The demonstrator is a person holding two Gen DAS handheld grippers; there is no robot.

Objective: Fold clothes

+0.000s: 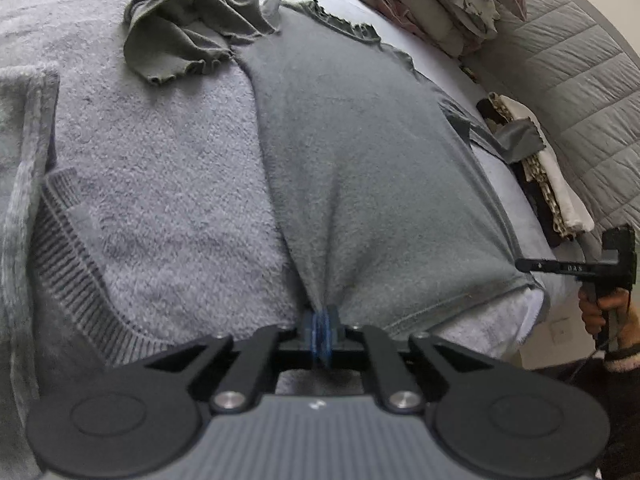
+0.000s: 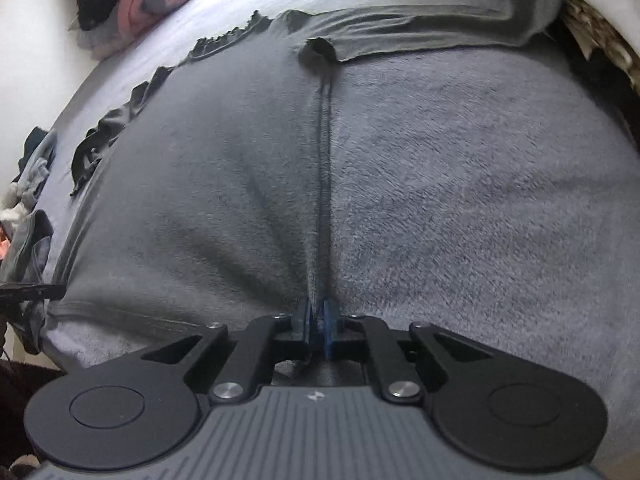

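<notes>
pinching the near hem of a grey-green ruffled top, my left gripper is clamped on one corner and my right gripper on what looks like the other side seam; the top lies flat on a fuzzy grey blanket.

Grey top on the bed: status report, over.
Left gripper and right gripper both shut on the grey top hem. Top flat, unfolded. Nothing blocking.

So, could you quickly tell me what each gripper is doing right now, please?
Left gripper: closed, pinching the bottom hem of the grey top.
Right gripper: closed, pinching the grey top's side edge near the hem.
</notes>
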